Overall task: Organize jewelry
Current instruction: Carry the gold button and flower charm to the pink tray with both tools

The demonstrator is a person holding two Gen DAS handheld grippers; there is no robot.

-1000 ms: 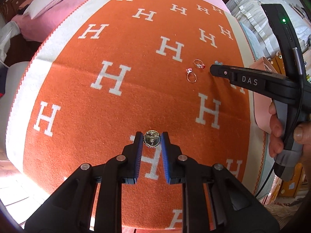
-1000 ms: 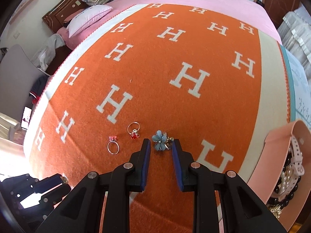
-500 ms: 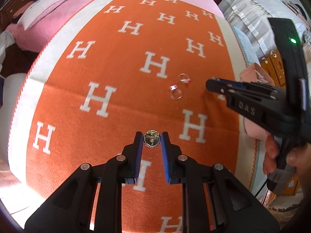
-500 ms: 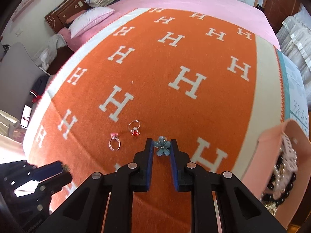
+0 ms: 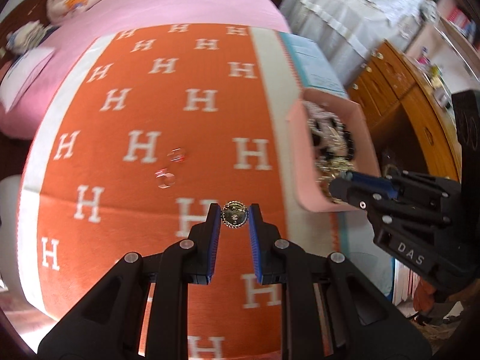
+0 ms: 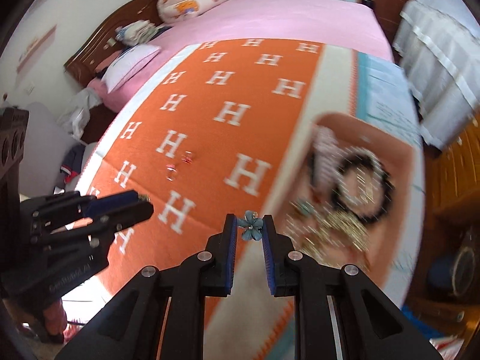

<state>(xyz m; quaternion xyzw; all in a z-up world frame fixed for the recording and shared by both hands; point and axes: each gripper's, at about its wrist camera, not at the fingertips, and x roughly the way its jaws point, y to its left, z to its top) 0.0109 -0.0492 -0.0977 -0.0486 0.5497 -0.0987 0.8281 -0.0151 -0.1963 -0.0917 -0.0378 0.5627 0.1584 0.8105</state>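
My left gripper (image 5: pixel 235 216) is shut on a round gold brooch (image 5: pixel 235 216) and holds it above the orange H-pattern blanket (image 5: pixel 180 126). My right gripper (image 6: pixel 250 225) is shut on a blue flower ornament (image 6: pixel 251 228), held at the near rim of the pink jewelry box (image 6: pixel 399 156). In the left wrist view the right gripper (image 5: pixel 342 184) reaches over the pink box (image 5: pixel 297 150). Two rings (image 5: pixel 166 178) (image 5: pixel 179 154) lie on the blanket, also in the right wrist view (image 6: pixel 171 171) (image 6: pixel 187 159). The left gripper (image 6: pixel 144 204) shows at left.
The pink box holds a black bead bracelet (image 6: pixel 360 180), a gold chain (image 6: pixel 342 228) and other pieces. A wooden dresser (image 5: pixel 399 96) stands to the right of the bed. Pillows (image 6: pixel 132 63) and a headboard are at the far end.
Both grippers have swung right toward the pink box, each keeping its piece. The right gripper lifted the blue flower off the blanket. The two rings stay where they were.
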